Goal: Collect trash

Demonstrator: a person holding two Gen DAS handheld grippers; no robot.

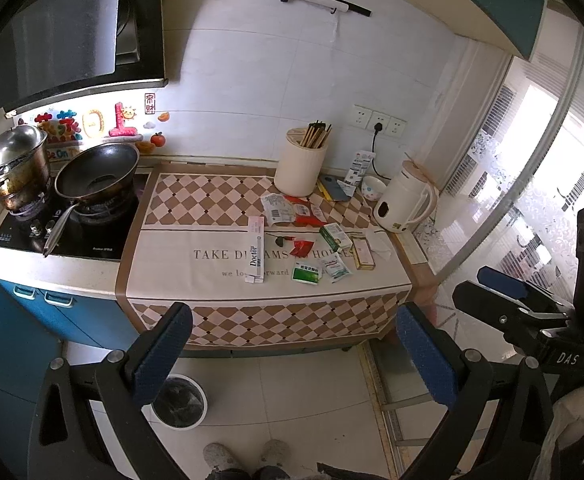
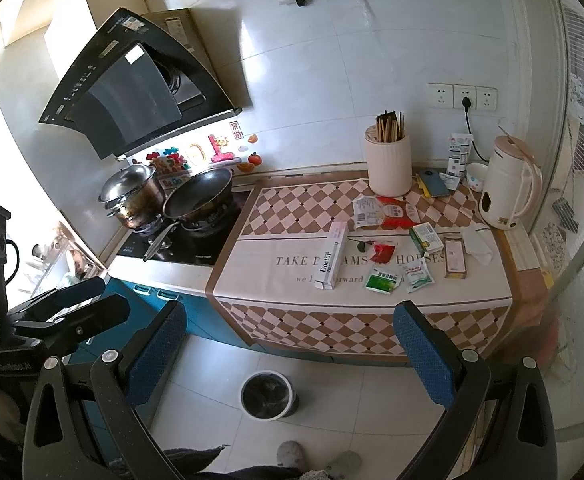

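While you hold both grippers back from the counter, your left gripper (image 1: 292,352) and right gripper (image 2: 288,352) are spread wide, gripping nothing; the wrappers and boxes (image 2: 387,256) lie scattered on the checked cloth (image 2: 272,272), the bin (image 2: 268,394) on the floor below.

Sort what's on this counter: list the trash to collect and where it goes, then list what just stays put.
For the job: Doctor box, green sachet, white sachet, red wrapper, green-white box, torn packets, crumpled tissue, trash bin.

Staying: wok, steel pot, chopstick holder, kettle, small bowl.
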